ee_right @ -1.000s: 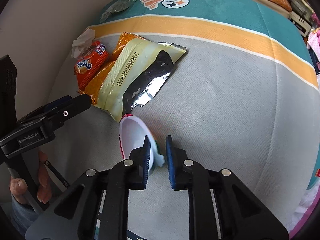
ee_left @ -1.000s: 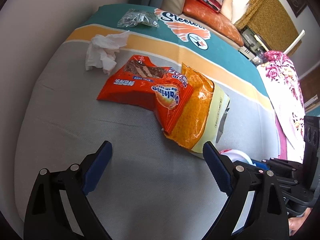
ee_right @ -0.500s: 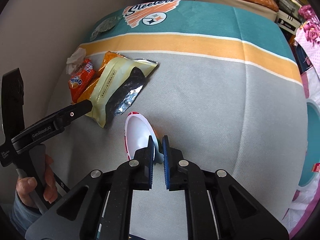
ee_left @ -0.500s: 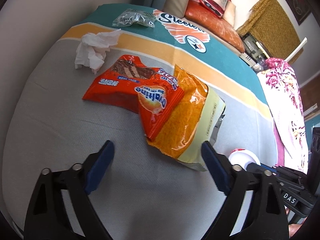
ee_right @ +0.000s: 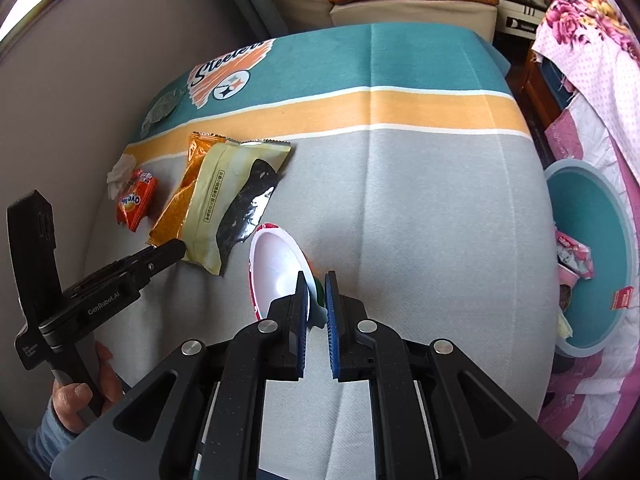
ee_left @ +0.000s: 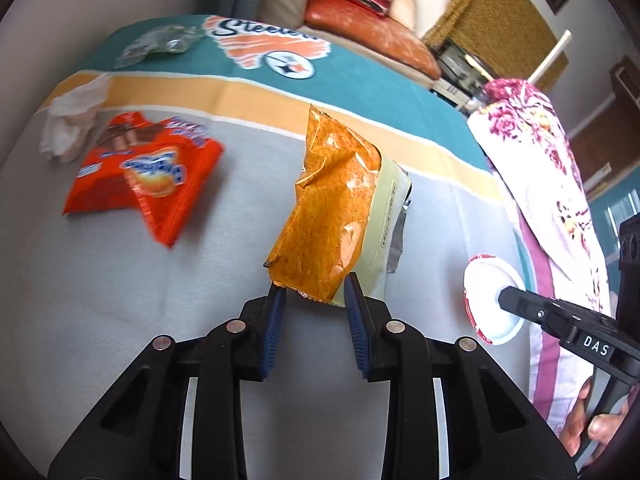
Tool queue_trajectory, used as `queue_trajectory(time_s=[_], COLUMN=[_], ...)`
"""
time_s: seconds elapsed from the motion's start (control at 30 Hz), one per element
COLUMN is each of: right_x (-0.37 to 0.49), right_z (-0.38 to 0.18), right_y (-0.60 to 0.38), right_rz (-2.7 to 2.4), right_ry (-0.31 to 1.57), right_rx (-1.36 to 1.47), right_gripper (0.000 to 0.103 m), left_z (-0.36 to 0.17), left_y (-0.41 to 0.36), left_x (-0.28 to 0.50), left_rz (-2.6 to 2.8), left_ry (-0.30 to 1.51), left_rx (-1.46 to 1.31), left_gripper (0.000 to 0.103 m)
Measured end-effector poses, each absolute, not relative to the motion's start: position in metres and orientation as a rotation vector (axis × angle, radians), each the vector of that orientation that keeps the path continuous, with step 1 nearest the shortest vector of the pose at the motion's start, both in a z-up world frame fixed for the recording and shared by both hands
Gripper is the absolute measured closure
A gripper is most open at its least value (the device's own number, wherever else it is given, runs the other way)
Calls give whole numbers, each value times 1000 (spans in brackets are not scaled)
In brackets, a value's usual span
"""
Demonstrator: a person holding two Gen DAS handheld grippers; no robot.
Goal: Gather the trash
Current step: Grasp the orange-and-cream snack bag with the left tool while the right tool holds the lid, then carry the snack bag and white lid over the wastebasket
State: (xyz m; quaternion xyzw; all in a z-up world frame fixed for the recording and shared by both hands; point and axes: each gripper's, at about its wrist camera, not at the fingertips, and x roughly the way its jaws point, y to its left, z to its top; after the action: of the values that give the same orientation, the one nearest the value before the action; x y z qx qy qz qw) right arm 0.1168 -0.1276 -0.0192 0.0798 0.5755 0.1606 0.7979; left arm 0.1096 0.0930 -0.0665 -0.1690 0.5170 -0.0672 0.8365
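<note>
The orange chip bag (ee_left: 328, 216) is sitting with its near end between the blue pads of the left gripper (ee_left: 312, 300), whose jaws are pinching the bag's crumpled bottom corner; the bag seems to be lifting off the cloth, though the fisheye makes that hard to confirm. Half a second ago these jaws were standing wide apart well short of the bag, which was lying under the red Ovaltine wrapper (ee_left: 144, 172); now the two wrappers are lying apart. The right gripper (ee_right: 316, 284) is clamping the rim of a small white cup (ee_right: 276, 264) with a red edge, its pads nearly together, as it was doing half a second ago, and the cup is hanging just right of the chip bag. To the left of the red wrapper a crumpled white tissue (ee_left: 70, 120) is resting, and farther back a clear plastic wrapper (ee_left: 160, 40) is lying on the teal band. Everything is sitting on a grey, yellow and teal Steelers blanket (ee_right: 420, 184). At the right, a round teal bin (ee_right: 592, 264) is holding a few discarded packets beside a pink floral cloth (ee_left: 536, 160), and an orange cushion (ee_left: 368, 36) is lying beyond the blanket.
</note>
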Motion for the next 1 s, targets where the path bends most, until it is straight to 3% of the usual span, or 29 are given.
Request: queue_trajectory(time_s=[0.13,0.2,0.27,0.37,0.63,0.83,0.9,1.0], right_x=[118,119,121,122,132,139,140,142], right_z=[-18,-18,-19,-20,-23,-23,-23,-24], right_y=[-146,-154,-163,-172,-184,-190,-192,-195], right_rz=[321,313,305,297,291,291,290,291], right_ry=[1217,1213,1210,1206,1206,1203,1200,1196], right_rx=[197,210,225,235,258,266,269,273], right_gripper=[95,95,95,95,95,95,95,95], left_z=[-65,-68,-67,-65,-61,-68,-71,-73], left_y=[76,71,70,70,48,32,32,32], left_x=[120,127,127,125,156,165,166,164], left_rz=[-156,-155,-143,-141,-153,-182,-186,-173], left_ry=[1098,1122,1116,1120,1145,1148,1155,1156], left_rx=[-315,-312,-311,-304,-147,-81,-93,-87], left_gripper=[68,47,40,22,13,16,39,47])
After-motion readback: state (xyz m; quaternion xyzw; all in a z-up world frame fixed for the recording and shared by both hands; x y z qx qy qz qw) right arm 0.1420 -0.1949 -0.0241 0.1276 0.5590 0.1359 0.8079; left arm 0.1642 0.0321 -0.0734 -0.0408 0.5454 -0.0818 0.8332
